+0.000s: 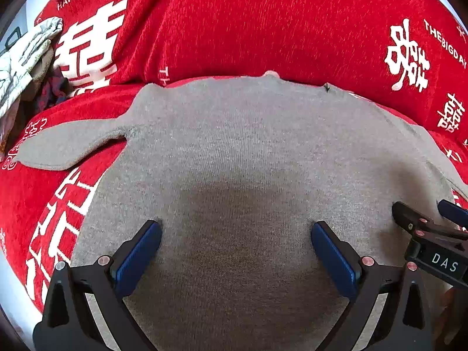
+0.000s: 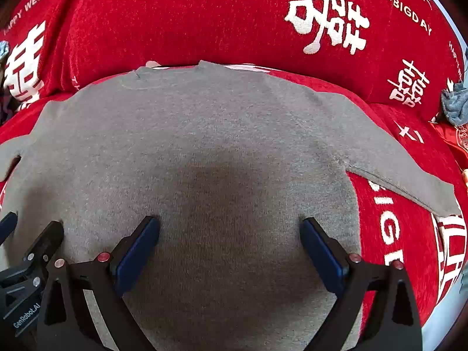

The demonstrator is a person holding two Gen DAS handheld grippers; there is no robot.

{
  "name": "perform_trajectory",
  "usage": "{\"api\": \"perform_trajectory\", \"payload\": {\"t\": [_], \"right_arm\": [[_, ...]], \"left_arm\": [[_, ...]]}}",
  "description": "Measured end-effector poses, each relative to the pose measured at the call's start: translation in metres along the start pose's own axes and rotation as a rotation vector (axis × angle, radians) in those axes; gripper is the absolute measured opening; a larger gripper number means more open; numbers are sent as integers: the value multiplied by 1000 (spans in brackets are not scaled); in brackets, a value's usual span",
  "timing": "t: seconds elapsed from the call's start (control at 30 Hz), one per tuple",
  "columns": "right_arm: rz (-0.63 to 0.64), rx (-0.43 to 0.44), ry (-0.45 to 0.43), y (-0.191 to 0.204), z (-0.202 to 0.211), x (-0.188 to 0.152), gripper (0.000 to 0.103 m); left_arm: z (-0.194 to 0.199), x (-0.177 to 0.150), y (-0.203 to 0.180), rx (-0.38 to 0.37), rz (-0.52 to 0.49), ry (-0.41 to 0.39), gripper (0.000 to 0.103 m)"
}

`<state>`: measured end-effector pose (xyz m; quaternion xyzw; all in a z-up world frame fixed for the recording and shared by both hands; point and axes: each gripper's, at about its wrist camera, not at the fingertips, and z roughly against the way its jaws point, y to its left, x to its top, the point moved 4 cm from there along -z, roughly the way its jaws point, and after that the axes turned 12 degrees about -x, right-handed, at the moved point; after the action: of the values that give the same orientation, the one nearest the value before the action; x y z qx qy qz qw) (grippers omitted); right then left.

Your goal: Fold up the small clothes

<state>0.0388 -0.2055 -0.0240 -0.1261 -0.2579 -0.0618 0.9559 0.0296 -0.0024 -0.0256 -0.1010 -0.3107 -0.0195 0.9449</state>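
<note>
Sweater (image 1: 234, 146) fills mid-frame, flat on my red cover (image 1: 248, 23); my left gripper (image 1: 235, 234) and right gripper (image 2: 229, 231) gape wide over its lower body.

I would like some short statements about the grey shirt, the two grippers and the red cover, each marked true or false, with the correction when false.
1. The grey shirt lies spread flat on the red cover. True.
2. The left gripper is shut on the shirt. False: its jaws stand wide open over the fabric.
3. The right gripper is open. True.
4. Both sleeves are folded over the body of the shirt. False: the left sleeve and right sleeve spread outward onto the cover.
5. The cover carries white lettering. True.
6. The shirt is blue. False: it is grey.
</note>
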Motion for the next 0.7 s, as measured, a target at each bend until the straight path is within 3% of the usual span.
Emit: {"api": "perform_trajectory", "payload": {"t": [0.37, 0.47, 0.6, 0.7], "right_arm": [[32, 29, 26, -3, 3, 7, 98], [18, 9, 20, -14, 6, 11, 98], [-17, 4, -9, -36, 14, 19, 98], [-63, 3, -23, -58, 17, 25, 98]], "left_arm": [[-2, 15, 1, -17, 76, 169, 103], [1, 22, -4, -21, 107, 161, 103], [5, 31, -26, 10, 61, 141, 103], [5, 39, -45, -10, 49, 144, 103]]}}
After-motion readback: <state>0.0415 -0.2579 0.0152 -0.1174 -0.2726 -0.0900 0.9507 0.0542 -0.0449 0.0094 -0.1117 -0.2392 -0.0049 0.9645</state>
